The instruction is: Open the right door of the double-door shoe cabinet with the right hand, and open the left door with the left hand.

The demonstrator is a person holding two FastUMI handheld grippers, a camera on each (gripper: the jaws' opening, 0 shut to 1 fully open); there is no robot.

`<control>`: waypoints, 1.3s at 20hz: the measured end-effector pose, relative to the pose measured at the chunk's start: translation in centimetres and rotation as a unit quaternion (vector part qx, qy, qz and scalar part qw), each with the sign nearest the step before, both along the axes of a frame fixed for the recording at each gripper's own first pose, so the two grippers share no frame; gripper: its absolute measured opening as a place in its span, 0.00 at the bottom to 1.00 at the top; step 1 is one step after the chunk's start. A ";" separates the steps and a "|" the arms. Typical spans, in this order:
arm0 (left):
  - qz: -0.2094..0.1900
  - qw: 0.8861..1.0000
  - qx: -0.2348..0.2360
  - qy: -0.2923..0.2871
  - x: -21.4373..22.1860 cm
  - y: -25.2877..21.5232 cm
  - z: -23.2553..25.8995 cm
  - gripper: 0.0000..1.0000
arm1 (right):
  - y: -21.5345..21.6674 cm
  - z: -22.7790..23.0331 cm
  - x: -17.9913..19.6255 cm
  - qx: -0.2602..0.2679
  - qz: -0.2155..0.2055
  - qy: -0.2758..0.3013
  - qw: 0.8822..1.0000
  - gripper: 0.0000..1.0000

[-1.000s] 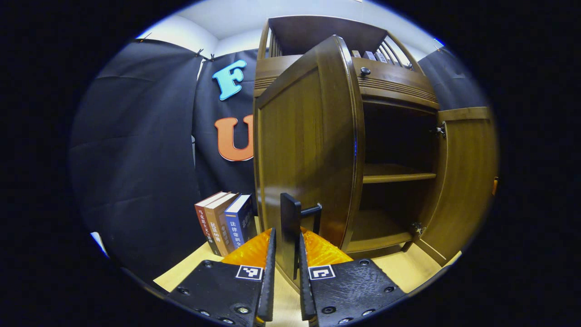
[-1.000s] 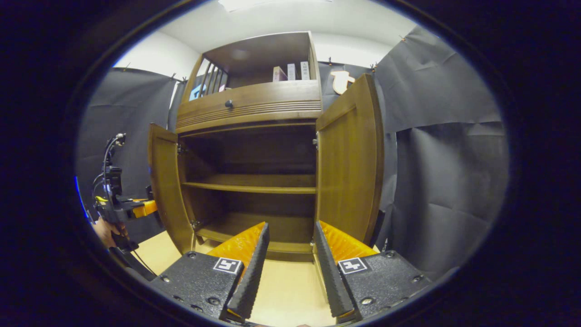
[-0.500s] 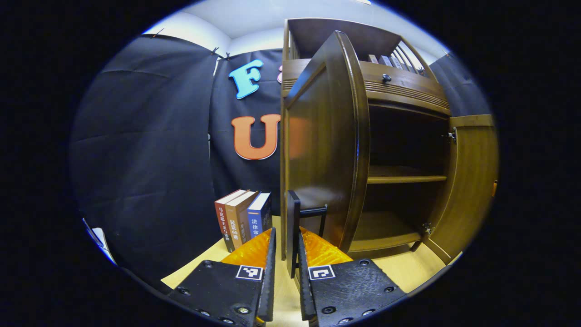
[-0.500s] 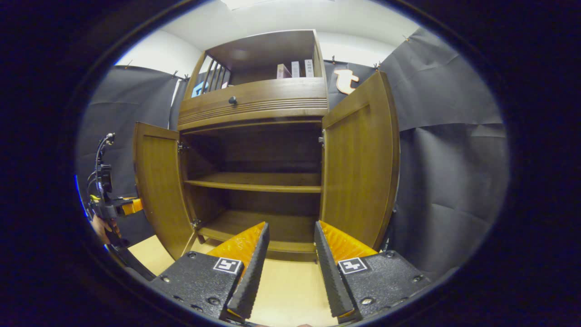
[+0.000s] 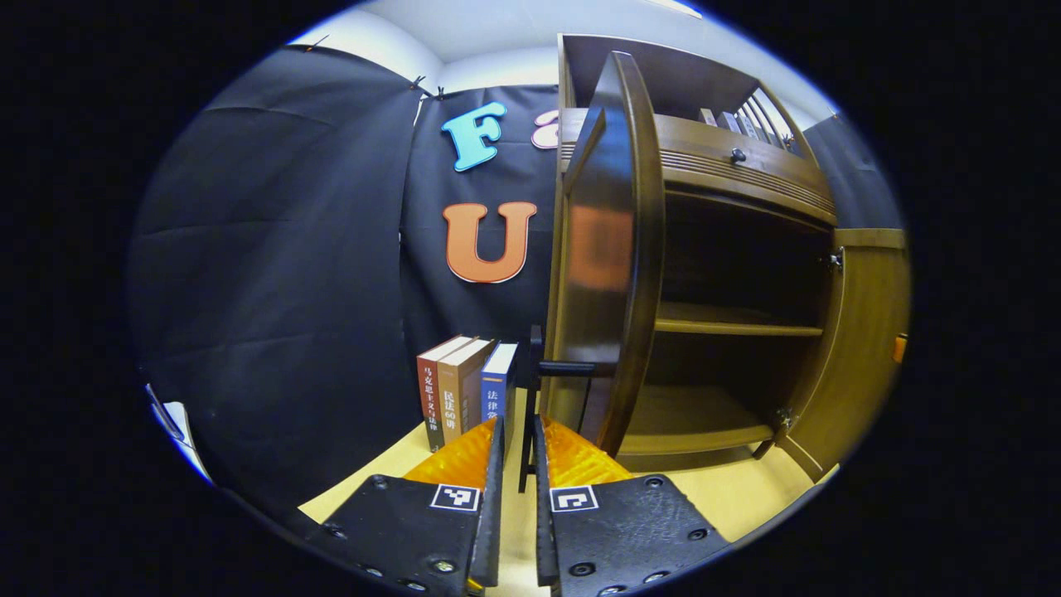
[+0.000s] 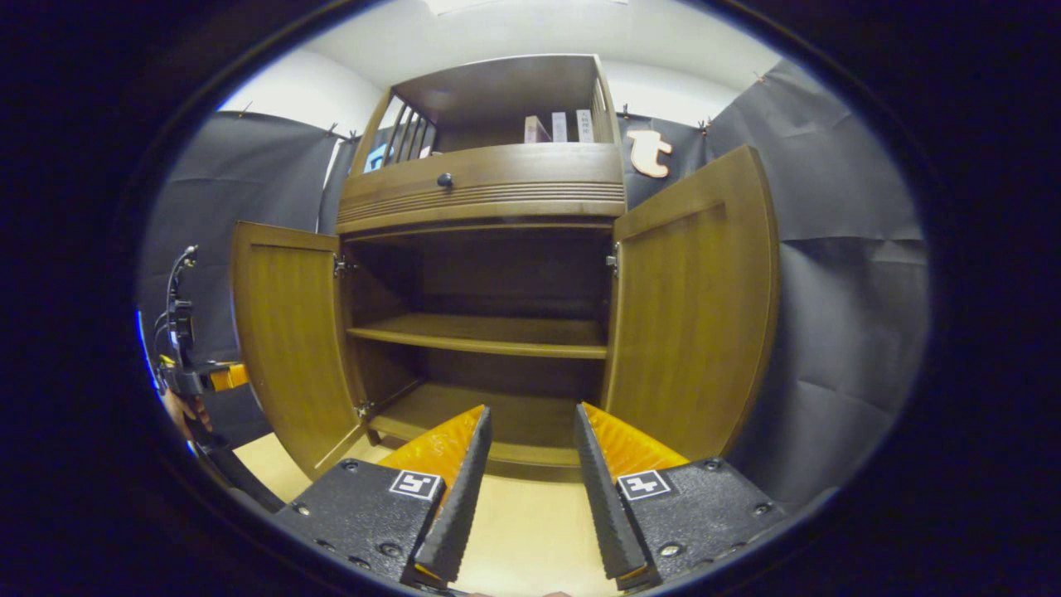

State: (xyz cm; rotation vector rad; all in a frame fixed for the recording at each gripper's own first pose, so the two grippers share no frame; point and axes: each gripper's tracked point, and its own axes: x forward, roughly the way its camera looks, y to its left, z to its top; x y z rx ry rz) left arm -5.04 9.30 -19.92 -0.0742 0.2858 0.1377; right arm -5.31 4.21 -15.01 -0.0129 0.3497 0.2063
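Left gripper view: left gripper [image 5: 514,489] is clamped on the black bar handle [image 5: 535,390] of the brown wooden left door [image 5: 609,249], swung wide beside upright books [image 5: 464,394]. Right gripper [image 6: 518,489] hangs agape, empty, facing the open right door [image 6: 696,307]. Risk, judged: overswinging strains hinges or knocks the books.

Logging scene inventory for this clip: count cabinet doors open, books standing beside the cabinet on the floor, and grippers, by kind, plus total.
Open cabinet doors: 2, the left door and the right door
Books beside the cabinet: 3
Grippers: 2, the left gripper and the right gripper
Total: 7
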 end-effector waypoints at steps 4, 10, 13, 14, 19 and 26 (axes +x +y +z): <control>0.035 0.999 -0.009 0.007 -0.9 3.5 -0.5 0.16 | 0.9 0.0 0.3 -0.001 0.006 0.002 1.000 0.65; 0.065 0.998 -0.014 0.003 -1.9 5.9 -0.1 0.17 | 1.4 0.7 0.5 -0.001 0.009 -0.004 1.000 0.65; 0.071 0.997 0.001 -0.001 -2.9 4.0 0.5 0.31 | 1.0 1.8 0.5 -0.002 0.001 -0.017 1.000 0.65; 0.078 0.997 0.017 -0.001 -3.2 3.6 0.6 0.16 | 0.7 2.4 0.7 -0.001 -0.003 -0.022 1.000 0.66; 0.080 0.994 0.075 -0.027 -3.9 -0.5 3.2 0.23 | -0.6 4.9 1.3 0.014 -0.015 -0.048 0.999 0.76; -0.012 0.995 0.067 -0.074 -0.7 -9.7 9.8 0.45 | -1.8 7.3 2.4 0.037 -0.019 -0.069 0.997 0.83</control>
